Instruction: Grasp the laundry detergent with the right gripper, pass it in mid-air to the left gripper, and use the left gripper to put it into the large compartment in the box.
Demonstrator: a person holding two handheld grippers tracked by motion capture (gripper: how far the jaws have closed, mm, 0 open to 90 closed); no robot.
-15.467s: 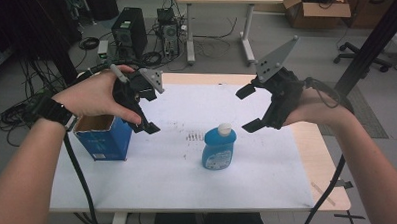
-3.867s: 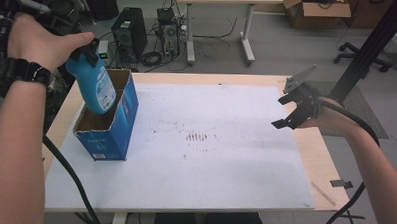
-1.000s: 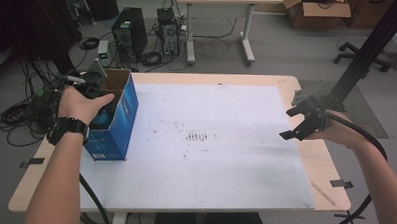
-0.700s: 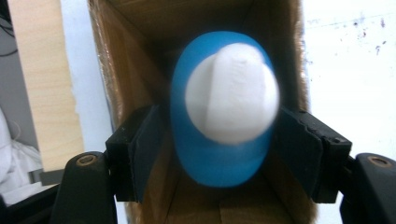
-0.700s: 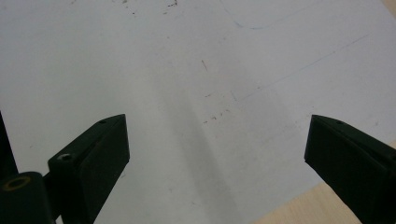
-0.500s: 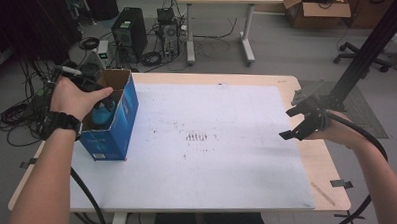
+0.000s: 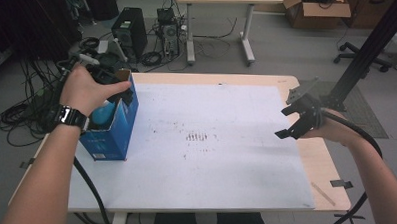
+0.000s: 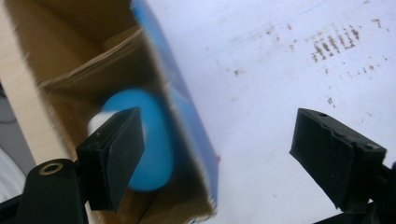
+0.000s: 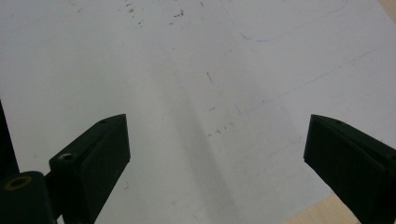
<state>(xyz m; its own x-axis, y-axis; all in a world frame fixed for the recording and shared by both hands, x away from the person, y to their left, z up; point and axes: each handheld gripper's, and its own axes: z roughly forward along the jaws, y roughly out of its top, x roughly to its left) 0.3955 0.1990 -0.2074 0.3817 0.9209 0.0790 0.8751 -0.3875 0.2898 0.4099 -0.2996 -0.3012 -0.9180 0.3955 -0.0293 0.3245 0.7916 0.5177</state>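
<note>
item: blue bottle [image 8: 147, 140], moved since the earliest frame — then upright mid-table, now down inside the blue carton [image 7: 112, 124] at the table's left edge. since a second ago the left gripper [image 8: 219, 158] has lifted off it and its fingers have parted; we judge the placing done and the hand on its way out.

left gripper: fingers wide open, nothing between them, one finger [image 8: 112, 154] over the carton's mouth and the other over the bare sheet. in the high view the left hand [image 7: 87, 88] sits above the carton's top.

right gripper [image 7: 297, 118]: fingers wide apart, empty, hovering over the right side of the table, well apart from the carton; barely shifted over the last second.

bottle: smooth rounded plastic, bright blue, a white cap end towards the carton's far wall; blurred, so we cannot tell whether it leans or lies flat.

carton: printed blue outside, raw brown cardboard inside, tall and rectangular, top flaps open.

table [image 7: 329, 166]: pale wood top under a white matt sheet [image 7: 224, 163], scuffed with small dark marks near its middle.
</note>
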